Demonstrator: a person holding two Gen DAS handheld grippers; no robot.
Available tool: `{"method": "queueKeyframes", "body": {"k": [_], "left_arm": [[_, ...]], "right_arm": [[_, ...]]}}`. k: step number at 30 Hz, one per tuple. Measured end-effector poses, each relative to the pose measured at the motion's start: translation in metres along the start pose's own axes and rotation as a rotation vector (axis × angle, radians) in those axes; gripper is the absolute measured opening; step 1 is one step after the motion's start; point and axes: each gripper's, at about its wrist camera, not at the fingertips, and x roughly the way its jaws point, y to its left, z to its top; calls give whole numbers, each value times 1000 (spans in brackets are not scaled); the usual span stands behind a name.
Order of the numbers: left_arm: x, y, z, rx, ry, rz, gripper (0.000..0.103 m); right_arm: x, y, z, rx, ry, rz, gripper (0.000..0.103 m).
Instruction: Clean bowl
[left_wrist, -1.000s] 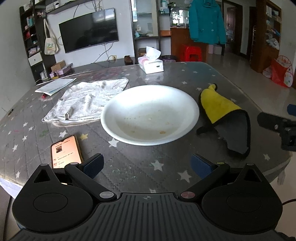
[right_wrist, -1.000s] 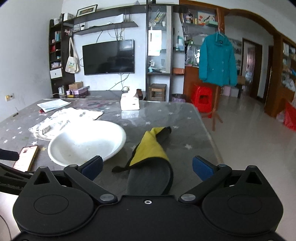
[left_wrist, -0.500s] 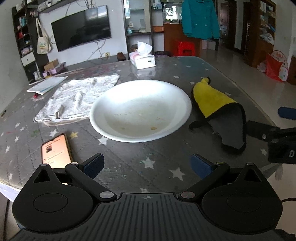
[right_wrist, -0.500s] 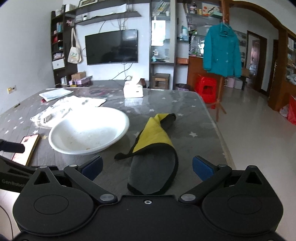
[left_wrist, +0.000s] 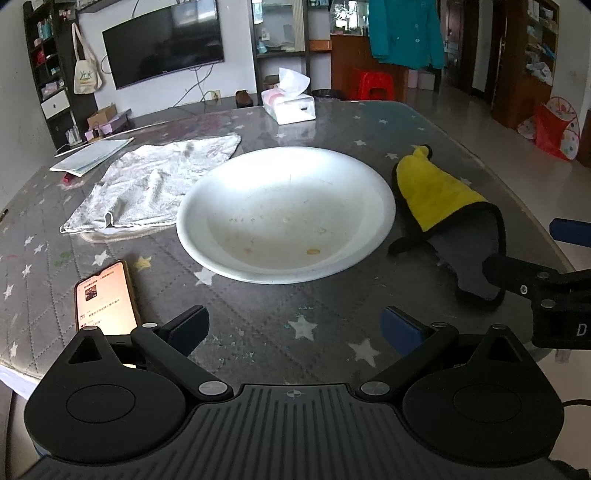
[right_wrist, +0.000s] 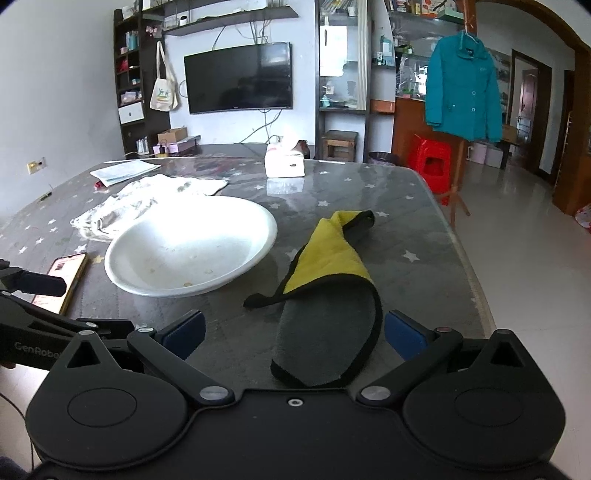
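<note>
Just bowl (right_wrist: 190, 247) left of right tool (right_wrist: 293, 332)

Phone (left_wrist: 104, 297), towel (left_wrist: 151, 181), tissue box (left_wrist: 289, 105)

Bowl (left_wrist: 286, 212) mid-table (left_wrist: 258, 332) — towel (left_wrist: 147, 184) left, cloth (left_wrist: 447, 206) right, phone (left_wrist: 105, 299) front-left, tissue box (left_wrist: 290, 105) behind.

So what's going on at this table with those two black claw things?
A person holds a two-finger gripper in each hand, getting ready to clean the white bowl, which has a few food specks inside. Both grippers are open and empty. The left gripper hovers over the table in front of the bowl, next to a lit phone. The right gripper is lined up on the yellow and grey cloth lying beside the bowl. Nothing has been picked up yet.
</note>
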Motion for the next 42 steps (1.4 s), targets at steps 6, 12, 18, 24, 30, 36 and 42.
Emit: {"method": "queueKeyframes", "body": {"k": [6,12,18,24,30,36,42], "left_arm": [[11,5,6,-8,24,4,101],[19,9,12,-12,39,6,100],[27,10,17,-12,56,5,99],[35,13,21,-17,74,9,98],[43,19,25,-34,90,10,95],[51,25,29,-51,102,6,93],[56,34,30,-69,131,-38,92]], "right_arm": [[10,0,3,-2,15,0,103],[22,0,6,-3,34,11,103],[31,0,9,-7,49,18,103],[39,-2,10,4,63,24,103],[48,-5,10,10,82,29,103],[53,-7,12,17,89,25,103],[57,-6,12,15,99,24,103]]}}
